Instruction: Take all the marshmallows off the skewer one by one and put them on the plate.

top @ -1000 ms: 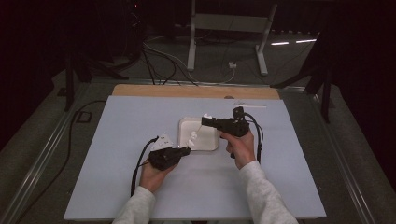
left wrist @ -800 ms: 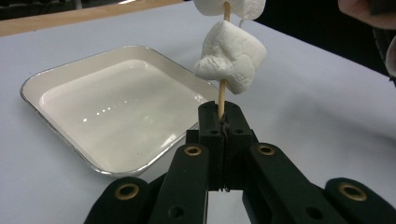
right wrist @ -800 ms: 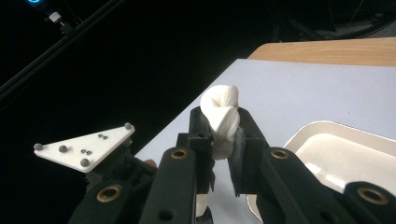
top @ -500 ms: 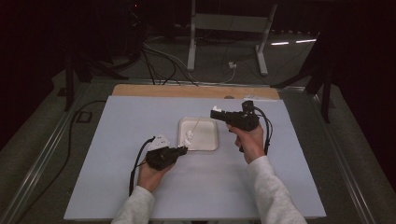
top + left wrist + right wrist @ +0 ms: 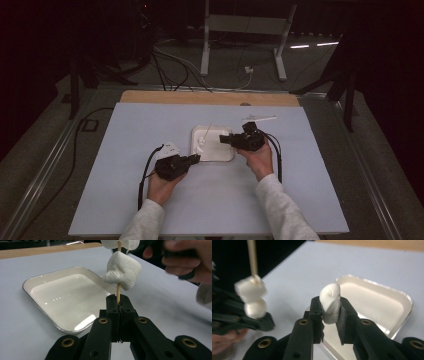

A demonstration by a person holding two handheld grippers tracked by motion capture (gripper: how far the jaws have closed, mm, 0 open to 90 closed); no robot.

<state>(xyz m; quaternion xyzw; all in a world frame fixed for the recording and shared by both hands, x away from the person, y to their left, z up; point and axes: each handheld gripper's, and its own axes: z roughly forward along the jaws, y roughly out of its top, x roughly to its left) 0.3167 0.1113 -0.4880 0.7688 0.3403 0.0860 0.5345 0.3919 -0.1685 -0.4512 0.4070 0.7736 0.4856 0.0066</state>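
The left gripper (image 5: pixel 119 305) is resting low over the pale blue worktop (image 5: pixel 150 125), just beside the near left corner of the white tray (image 5: pixel 220 156). Its fingers (image 5: pixel 113 307) are pressing fully together on the lower end of a wooden skewer (image 5: pixel 118 291), which is standing upright between them. Two marshmallows are sitting on the skewer: the lower marshmallow (image 5: pixel 122 271) is riding just above the fingers, and the upper marshmallow (image 5: pixel 120 243) is touching its top.

The right gripper (image 5: pixel 330 311) is hovering at the tray's right edge, pointing toward the skewer. Its fingers (image 5: pixel 315 308) are standing a little apart and squeezing a third marshmallow (image 5: pixel 330 305), which is bulging above them; the fingers have just been opening slightly while the marshmallow is staying between them. In the right gripper view the tray lies directly beyond this marshmallow, and the skewer with its two marshmallows is appearing, blurred, at the left.
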